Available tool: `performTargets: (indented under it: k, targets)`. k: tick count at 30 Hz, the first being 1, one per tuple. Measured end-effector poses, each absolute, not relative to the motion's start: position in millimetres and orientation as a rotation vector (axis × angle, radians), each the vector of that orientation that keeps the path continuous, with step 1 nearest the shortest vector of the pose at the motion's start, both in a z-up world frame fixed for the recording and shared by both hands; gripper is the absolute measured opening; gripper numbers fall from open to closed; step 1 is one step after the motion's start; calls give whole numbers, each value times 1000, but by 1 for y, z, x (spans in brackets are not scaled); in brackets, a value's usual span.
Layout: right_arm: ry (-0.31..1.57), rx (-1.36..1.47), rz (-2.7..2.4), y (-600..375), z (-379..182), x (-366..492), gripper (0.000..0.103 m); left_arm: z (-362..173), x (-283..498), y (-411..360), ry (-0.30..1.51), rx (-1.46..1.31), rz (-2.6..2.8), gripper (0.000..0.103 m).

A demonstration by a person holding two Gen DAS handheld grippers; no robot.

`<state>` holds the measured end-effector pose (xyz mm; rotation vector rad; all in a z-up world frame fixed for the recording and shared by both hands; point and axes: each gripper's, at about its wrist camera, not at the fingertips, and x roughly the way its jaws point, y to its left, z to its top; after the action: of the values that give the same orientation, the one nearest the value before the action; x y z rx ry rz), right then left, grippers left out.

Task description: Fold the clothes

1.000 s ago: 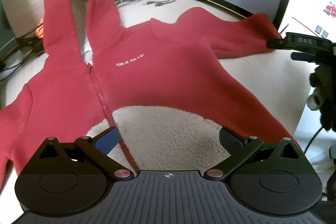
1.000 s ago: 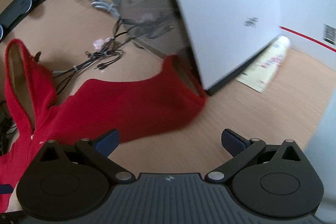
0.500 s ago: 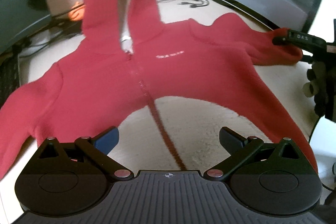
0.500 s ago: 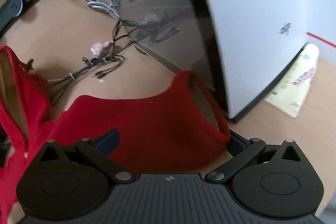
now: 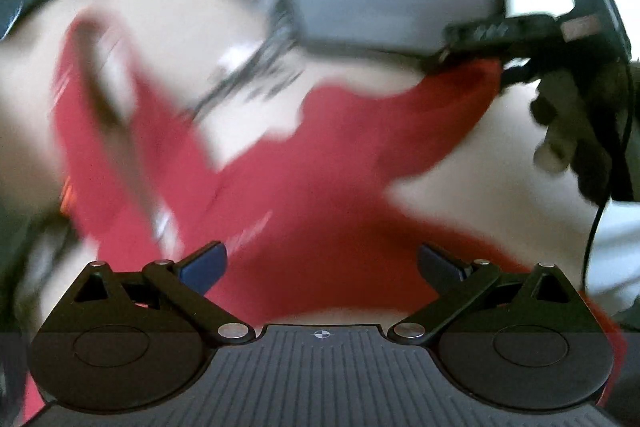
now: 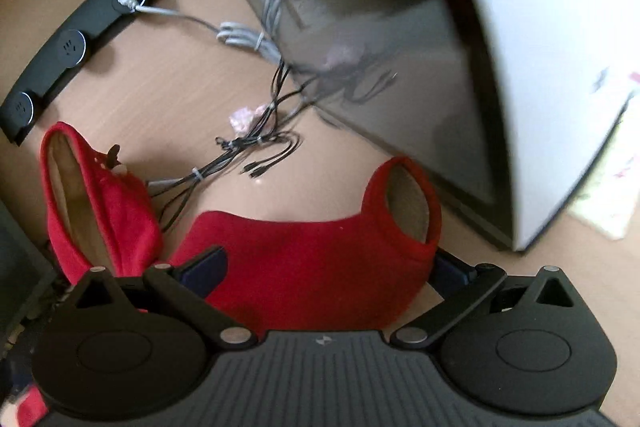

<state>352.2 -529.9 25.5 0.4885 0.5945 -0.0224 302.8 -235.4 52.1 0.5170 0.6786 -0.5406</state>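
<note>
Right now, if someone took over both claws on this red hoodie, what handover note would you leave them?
Left claw: open, empty, over the red hoodie body; its view is motion-blurred.
Right claw: open, its fingers either side of the sleeve cuff, not closed on it.
Hoodie lies spread on the wooden desk, hood toward the cables, cuff near the computer case.
Done: no fold visible.
Left: grip the cuff, fold sleeves inward, then the body.
</note>
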Motion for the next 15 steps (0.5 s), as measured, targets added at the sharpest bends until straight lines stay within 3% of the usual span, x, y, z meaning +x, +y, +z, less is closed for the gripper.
performTargets:
  k: [12, 15]
  targets:
    - [591, 545, -250, -569, 21, 234, 103, 5, 341, -354, 573, 814, -863, 103]
    - [592, 579, -285, -573, 15, 214, 103, -4, 347, -360, 573, 891, -894, 97]
